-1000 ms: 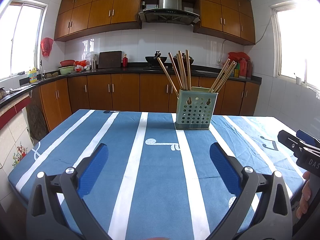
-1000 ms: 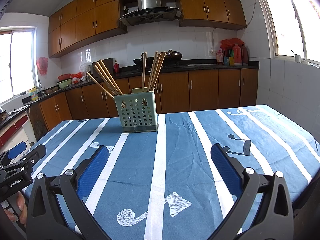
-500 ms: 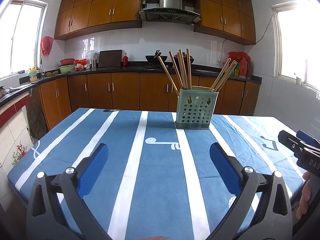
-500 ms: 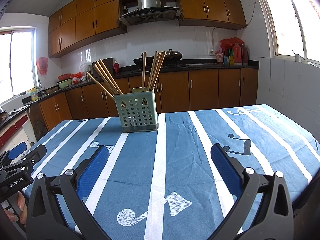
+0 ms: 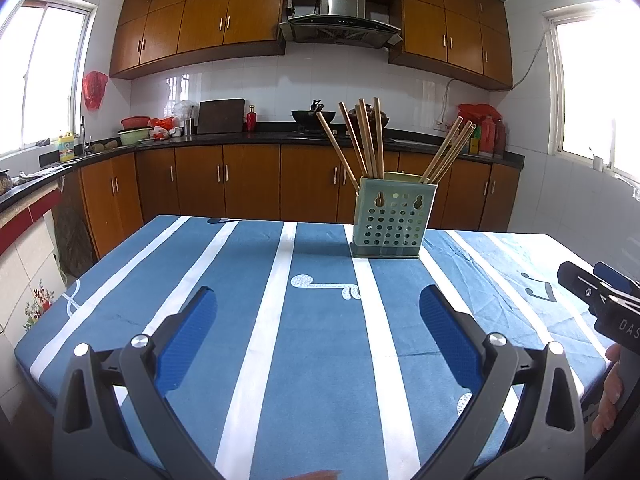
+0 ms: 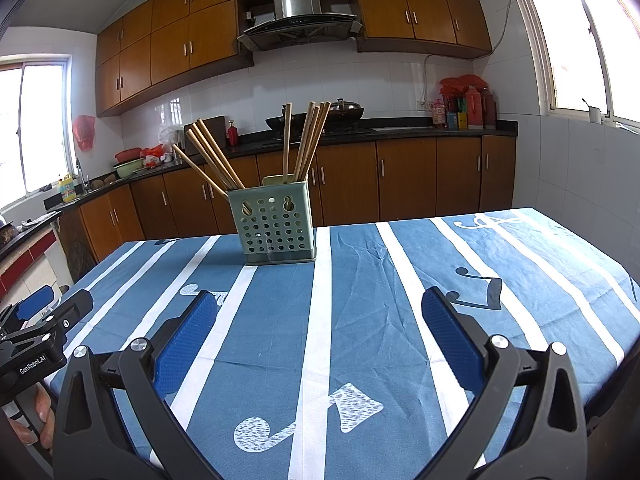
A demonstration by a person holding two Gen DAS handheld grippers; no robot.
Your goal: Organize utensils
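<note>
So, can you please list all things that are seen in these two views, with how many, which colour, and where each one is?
utensil holder: one, pale green with holes, upright on the table toward the far edge
chopsticks: about nine, light wood, standing in the holder in two bunches leaning apart
tablecloth: one, blue with white stripes and note shapes, covering the table
cabinets: many, brown wood, under and above the counter
range hood: one, steel, on the back wall
wok: one, black, on the stove
cutting board: one, dark, leaning on the back wall
left gripper: one, black with blue pads, open, above the table
right gripper: one, black with blue pads, open, above the table
</note>
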